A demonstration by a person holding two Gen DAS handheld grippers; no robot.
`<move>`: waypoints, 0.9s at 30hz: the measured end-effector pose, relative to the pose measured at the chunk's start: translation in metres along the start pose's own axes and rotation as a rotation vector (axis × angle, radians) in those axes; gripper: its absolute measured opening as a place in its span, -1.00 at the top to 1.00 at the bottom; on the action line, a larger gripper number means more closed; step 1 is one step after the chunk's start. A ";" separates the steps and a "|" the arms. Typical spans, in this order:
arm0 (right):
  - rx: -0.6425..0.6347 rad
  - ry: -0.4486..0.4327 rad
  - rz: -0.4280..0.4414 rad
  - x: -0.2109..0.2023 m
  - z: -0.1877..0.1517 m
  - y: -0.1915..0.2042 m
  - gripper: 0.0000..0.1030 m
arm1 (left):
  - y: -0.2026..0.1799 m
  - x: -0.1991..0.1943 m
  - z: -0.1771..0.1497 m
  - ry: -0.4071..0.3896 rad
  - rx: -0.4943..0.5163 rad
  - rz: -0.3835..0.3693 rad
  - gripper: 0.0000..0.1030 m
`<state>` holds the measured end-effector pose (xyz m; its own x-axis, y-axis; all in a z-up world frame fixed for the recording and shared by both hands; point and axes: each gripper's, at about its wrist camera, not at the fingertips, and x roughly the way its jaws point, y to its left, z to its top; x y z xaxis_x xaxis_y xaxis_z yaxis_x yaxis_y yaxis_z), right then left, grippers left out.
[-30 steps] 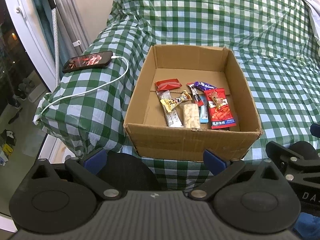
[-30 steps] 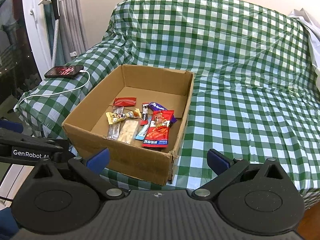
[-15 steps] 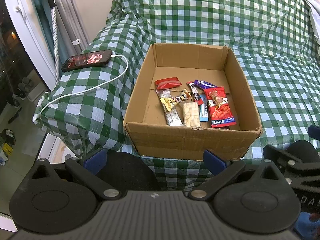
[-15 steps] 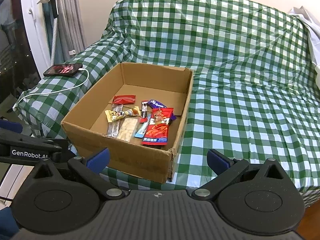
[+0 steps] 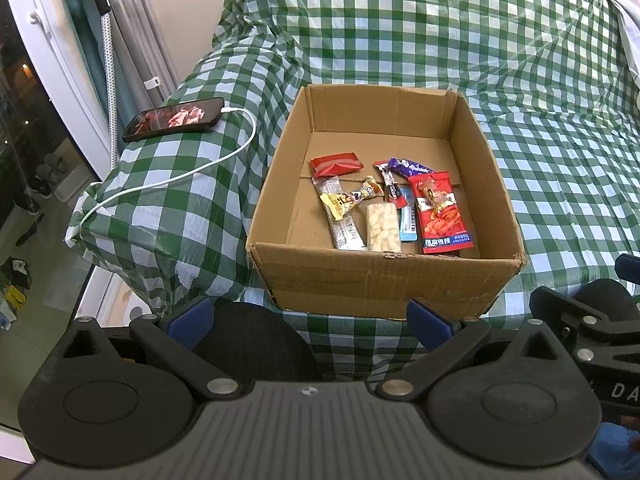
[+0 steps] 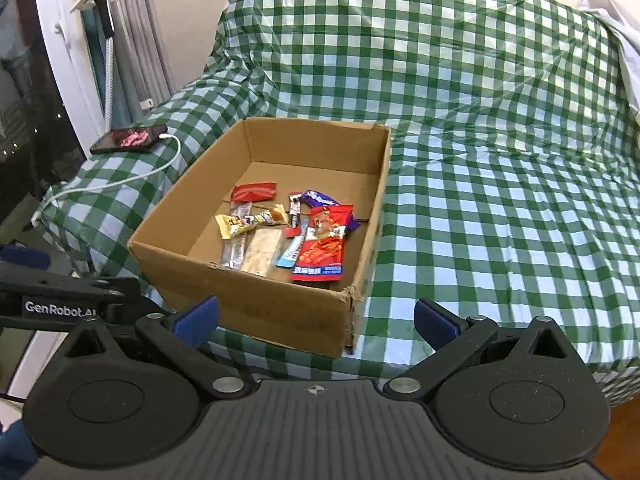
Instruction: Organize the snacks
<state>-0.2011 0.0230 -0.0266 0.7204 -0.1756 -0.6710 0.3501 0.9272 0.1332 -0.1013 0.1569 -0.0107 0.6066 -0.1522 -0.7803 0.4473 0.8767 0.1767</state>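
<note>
From the left wrist, the left gripper has its blue fingertips spread wide, gripping nothing. Straight ahead sits the cardboard box on the green checked cover, with the snacks lying loose on its floor. Ahead to the left lies a phone.

From the right wrist, the right gripper is likewise spread and empty. The cardboard box stands ahead, slightly left, snacks inside, a red packet nearest.

"GenRobot.AI" on left gripper arm; "DA" on right gripper body; snack print unreadable
</note>
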 end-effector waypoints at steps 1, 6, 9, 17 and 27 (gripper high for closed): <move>0.000 -0.001 0.008 0.000 0.000 0.000 -0.99 | 0.000 0.000 0.000 0.000 0.000 -0.001 -0.99; 0.000 0.010 -0.007 0.002 0.001 -0.001 -0.99 | 0.000 0.000 0.000 -0.001 -0.001 0.000 -0.99; 0.004 0.010 -0.013 0.002 0.001 -0.002 -0.99 | 0.000 0.000 0.000 0.000 0.000 0.000 -0.99; 0.001 0.011 -0.013 0.002 0.000 0.000 -0.99 | 0.000 0.000 0.001 0.000 0.000 -0.001 -0.99; 0.000 0.016 -0.010 0.003 -0.001 0.001 -0.99 | 0.000 0.004 -0.002 0.010 0.001 -0.001 -0.99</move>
<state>-0.1990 0.0237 -0.0292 0.7070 -0.1798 -0.6839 0.3572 0.9255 0.1259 -0.1007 0.1576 -0.0150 0.5997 -0.1483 -0.7864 0.4487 0.8760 0.1770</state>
